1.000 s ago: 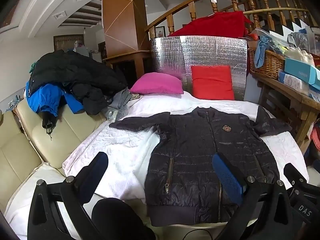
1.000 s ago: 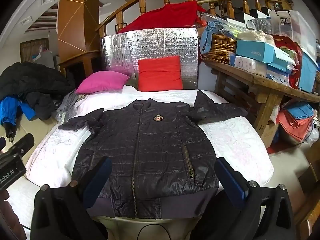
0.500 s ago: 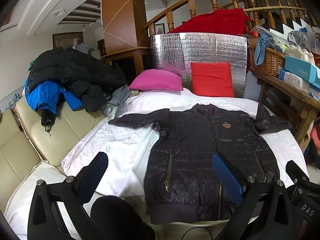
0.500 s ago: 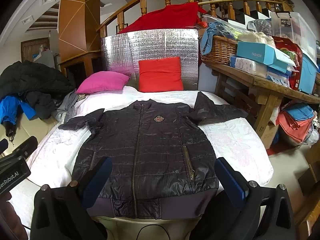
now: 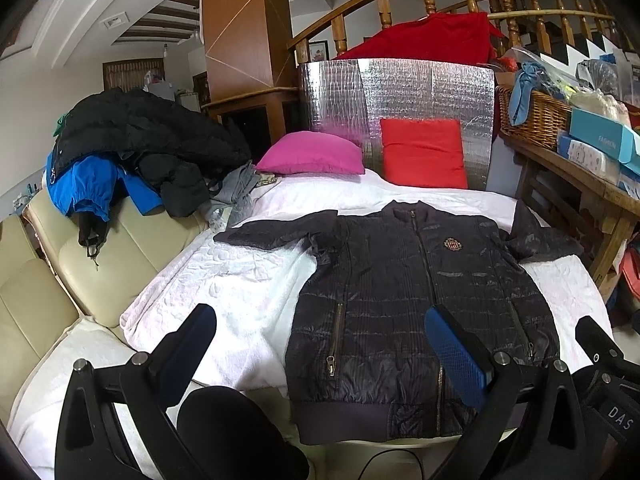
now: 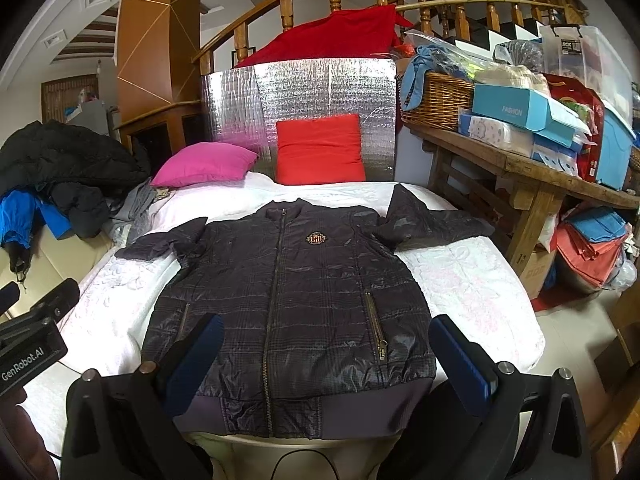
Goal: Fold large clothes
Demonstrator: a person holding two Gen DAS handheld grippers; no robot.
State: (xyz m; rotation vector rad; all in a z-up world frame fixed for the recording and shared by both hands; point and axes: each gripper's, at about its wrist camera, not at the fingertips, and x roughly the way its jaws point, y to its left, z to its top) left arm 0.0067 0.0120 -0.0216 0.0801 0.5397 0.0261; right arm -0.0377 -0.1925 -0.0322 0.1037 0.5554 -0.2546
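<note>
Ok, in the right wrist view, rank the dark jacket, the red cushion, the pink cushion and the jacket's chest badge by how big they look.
1. Dark jacket, by far the largest.
2. Red cushion and pink cushion: they look about alike, so no ranking between them.
3. Chest badge, the smallest.

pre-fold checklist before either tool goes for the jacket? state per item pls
1. Jacket flat, front up, zipped: ok.
2. Sleeves spread out to both sides: ok, though wrinkled.
3. Left tool open, holding nothing: ok.
4. Right tool open, holding nothing: ok.
5. Hem fully on the white cover: not ok, it reaches the near edge.
6. Pillows clear of the jacket: ok.
</note>
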